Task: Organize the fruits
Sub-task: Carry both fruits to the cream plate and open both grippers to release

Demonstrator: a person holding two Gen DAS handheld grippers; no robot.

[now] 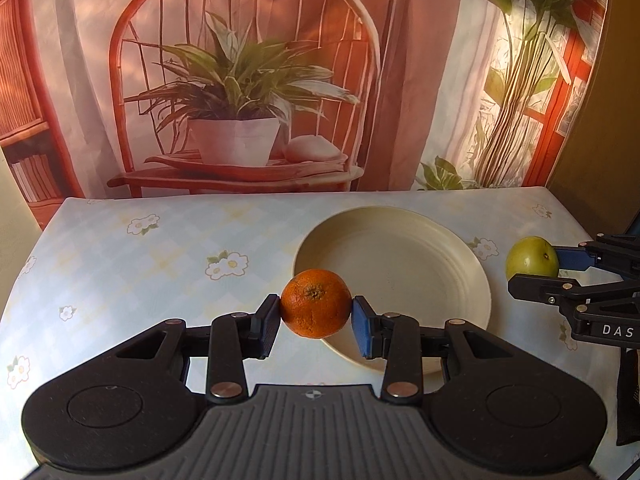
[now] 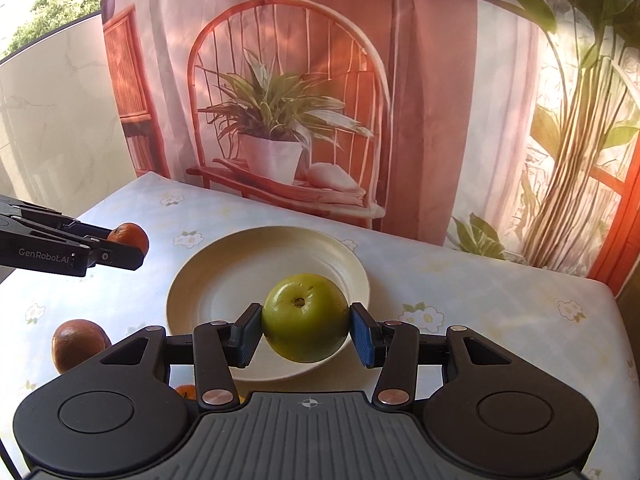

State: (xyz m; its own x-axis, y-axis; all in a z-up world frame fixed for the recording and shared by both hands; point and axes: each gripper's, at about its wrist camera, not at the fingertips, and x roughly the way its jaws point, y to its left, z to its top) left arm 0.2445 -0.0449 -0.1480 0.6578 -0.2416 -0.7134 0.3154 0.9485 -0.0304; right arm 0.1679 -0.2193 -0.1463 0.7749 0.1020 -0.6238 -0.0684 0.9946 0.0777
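- Plainly, the left gripper (image 1: 316, 320) is clamped on an orange (image 1: 315, 303); both blue pads press its sides, and the fruit's stem scar faces up toward the camera.
- From the left wrist view, that orange hangs over the plate's rim at about 8 o'clock of the cream plate (image 1: 452, 240), which sits on the floral tablecloth (image 1: 160, 264).
- The right gripper (image 2: 306, 330) holds a green apple (image 2: 306, 317) the same way, one pad on each side, stem dimple turned toward the lens.
- In the right wrist view the apple is seen over the near half of the plate, at roughly 5 o'clock of its centre; how high it is above the plate I cannot tell.
- Seen from the left wrist, the right gripper enters at 3 o'clock, with the apple clear of the plate's rim on that side.
- Seen from the right wrist, the left gripper comes in at 9 o'clock, its orange showing past the black fingers, apart from the plate.
- A second orange (image 2: 80, 344) lies on the cloth at about 8 o'clock of the plate, near it but not touching.
- A sliver of another orange fruit (image 2: 187, 391) peeks out beneath the right gripper's left finger linkage; most of it is hidden.
- The plate holds no fruit.
- A printed backdrop (image 1: 240, 80) of a chair and a potted plant hangs behind the table at 12 o'clock.
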